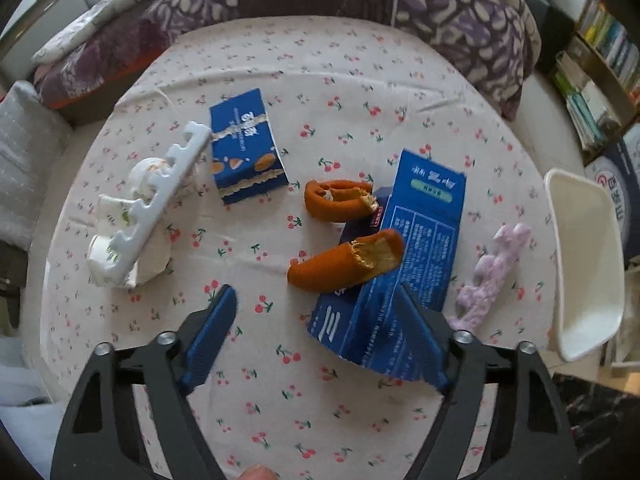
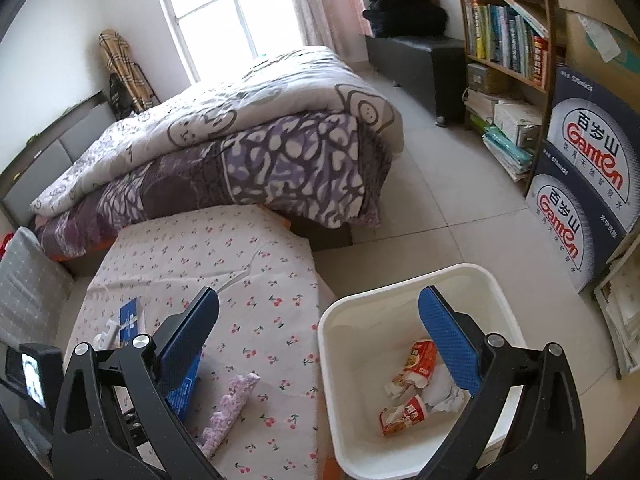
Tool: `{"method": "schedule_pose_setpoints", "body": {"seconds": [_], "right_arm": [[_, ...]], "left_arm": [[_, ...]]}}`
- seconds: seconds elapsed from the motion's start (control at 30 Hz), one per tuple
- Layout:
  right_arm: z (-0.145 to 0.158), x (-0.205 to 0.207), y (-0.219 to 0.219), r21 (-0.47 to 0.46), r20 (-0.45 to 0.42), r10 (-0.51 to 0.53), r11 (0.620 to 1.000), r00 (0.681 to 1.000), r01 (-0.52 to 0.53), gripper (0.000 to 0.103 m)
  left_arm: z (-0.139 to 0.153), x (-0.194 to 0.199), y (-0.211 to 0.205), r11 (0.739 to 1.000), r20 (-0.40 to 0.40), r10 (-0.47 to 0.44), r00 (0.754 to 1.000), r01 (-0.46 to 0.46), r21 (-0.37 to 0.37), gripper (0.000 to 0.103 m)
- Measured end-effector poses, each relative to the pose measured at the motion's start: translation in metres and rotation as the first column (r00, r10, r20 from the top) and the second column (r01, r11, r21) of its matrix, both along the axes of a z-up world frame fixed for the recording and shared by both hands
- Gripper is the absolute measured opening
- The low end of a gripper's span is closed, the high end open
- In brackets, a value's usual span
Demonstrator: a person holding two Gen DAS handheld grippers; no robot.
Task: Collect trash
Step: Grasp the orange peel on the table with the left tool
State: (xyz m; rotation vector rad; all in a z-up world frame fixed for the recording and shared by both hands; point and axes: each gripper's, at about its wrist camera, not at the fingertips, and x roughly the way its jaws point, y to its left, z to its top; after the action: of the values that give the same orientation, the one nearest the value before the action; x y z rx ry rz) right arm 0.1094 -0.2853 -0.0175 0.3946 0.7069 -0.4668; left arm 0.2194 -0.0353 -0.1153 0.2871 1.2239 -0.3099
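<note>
In the left wrist view two orange peels (image 1: 348,262) (image 1: 338,200) lie on the cherry-print tablecloth (image 1: 280,380) beside a flattened blue box (image 1: 404,264). A smaller blue box (image 1: 246,146) and crumpled white paper cups (image 1: 132,240) under a white plastic rack (image 1: 160,196) lie further left. My left gripper (image 1: 316,304) is open and empty, above the cloth just short of the nearer peel. My right gripper (image 2: 320,308) is open and empty over the white bin (image 2: 344,420), which holds red cups (image 2: 404,414) and crumpled tissue (image 2: 444,394).
A lilac plastic rack (image 1: 492,276) lies near the table's right edge; it also shows in the right wrist view (image 2: 232,408). The bin (image 1: 584,264) stands off the table's right side. A bed with a purple quilt (image 2: 240,148), a bookshelf (image 2: 508,40) and stacked cartons (image 2: 584,184) surround the table.
</note>
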Motion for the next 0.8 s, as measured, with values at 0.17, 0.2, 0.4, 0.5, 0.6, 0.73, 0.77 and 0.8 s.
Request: {"method": "schedule_pose_setpoints", "body": {"seconds": [0.17,0.2,0.4,0.5,0.6,0.73,0.77,0.8], "right_arm": [[-0.005,0.009,0.009,-0.014,-0.024,0.024,1.000,0.999,-0.024,0.096],[-0.007,0.011,0.010,-0.016,-0.031,0.027,1.000,0.999,-0.027,0.096],[-0.013,0.020,0.017,-0.011,-0.057,0.039,0.999,0.998,-0.040,0.096],[-0.019,0.026,0.022,0.026,-0.071,0.057,0.998,0.996,-0.055,0.096],[-0.027,0.032,0.029,0.079,-0.086,0.077,0.994,0.993,-0.070,0.096],[-0.033,0.037,0.042,0.105,-0.100,0.095,0.991,0.990,-0.085,0.096],[-0.034,0.036,0.045,0.105,-0.100,0.100,0.990,0.990,-0.090,0.096],[-0.034,0.036,0.046,0.104,-0.099,0.103,0.990,0.990,-0.092,0.096]], "left_arm": [[-0.015,0.014,0.002,0.997,-0.018,-0.028,0.999,0.027,-0.067,0.067],[-0.016,0.017,0.002,0.995,-0.021,-0.037,0.999,0.035,-0.094,0.066],[-0.028,0.021,0.001,0.973,-0.066,-0.089,0.994,0.072,-0.221,0.051],[-0.025,0.017,0.003,0.960,-0.074,-0.096,0.993,0.073,-0.272,0.028],[-0.018,0.012,0.008,0.959,-0.057,-0.078,0.995,0.059,-0.276,0.001],[-0.015,0.007,0.012,0.967,-0.039,-0.078,0.996,0.066,-0.246,0.001],[-0.014,0.006,0.012,0.969,-0.036,-0.085,0.996,0.074,-0.237,0.001],[-0.011,0.005,0.012,0.971,-0.024,-0.090,0.996,0.082,-0.224,0.002]]}}
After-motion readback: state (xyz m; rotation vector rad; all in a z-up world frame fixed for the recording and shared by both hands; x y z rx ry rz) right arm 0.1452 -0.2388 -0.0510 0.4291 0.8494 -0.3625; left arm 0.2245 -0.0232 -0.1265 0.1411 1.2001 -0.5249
